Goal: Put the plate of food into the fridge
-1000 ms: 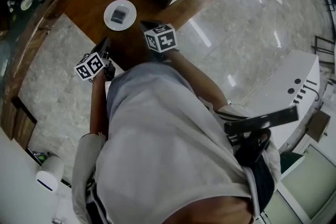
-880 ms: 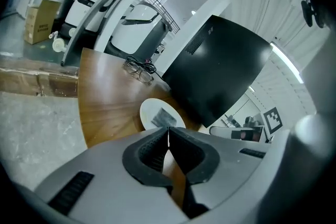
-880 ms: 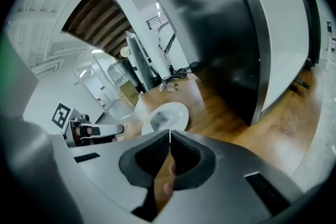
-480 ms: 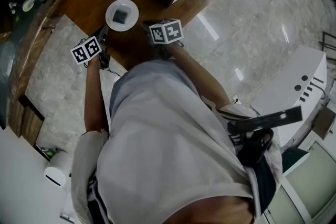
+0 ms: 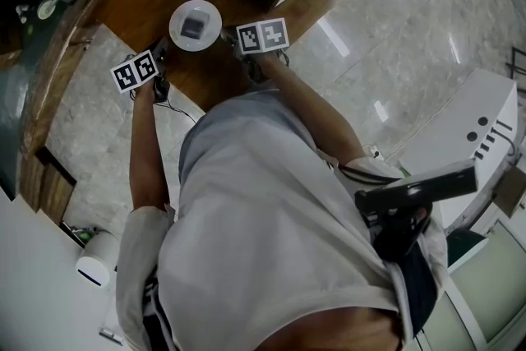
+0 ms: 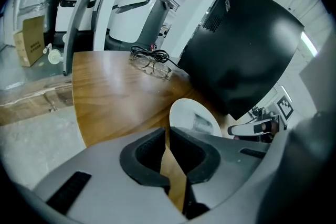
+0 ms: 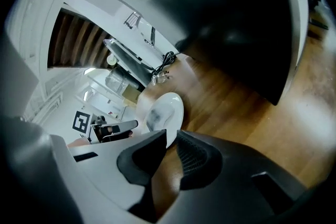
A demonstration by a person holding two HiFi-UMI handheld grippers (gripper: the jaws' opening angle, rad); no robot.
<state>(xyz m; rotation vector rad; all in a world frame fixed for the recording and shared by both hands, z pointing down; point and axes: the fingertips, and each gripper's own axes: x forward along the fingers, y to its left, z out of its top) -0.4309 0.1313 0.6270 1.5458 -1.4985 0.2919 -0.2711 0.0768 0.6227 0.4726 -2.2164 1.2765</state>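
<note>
My right gripper (image 7: 171,136) has just been opening, jaws slightly apart at the plate (image 7: 176,107) rim, pinching nothing; my left gripper (image 6: 168,131) is pressed together, empty.

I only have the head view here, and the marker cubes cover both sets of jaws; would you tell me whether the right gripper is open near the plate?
Observer: Yes. The right gripper has its jaws slightly apart. They have just been opening, and nothing is between them.
Operator: Thank you. How close is the plate to it?
Observer: In the right gripper view, the near rim of the plate is right at the jaw tips, but not yet between the pads.
Operator: And the left gripper?
Observer: The left gripper is shut on nothing, and the plate lies on the table ahead of it, a little to the right.
</note>
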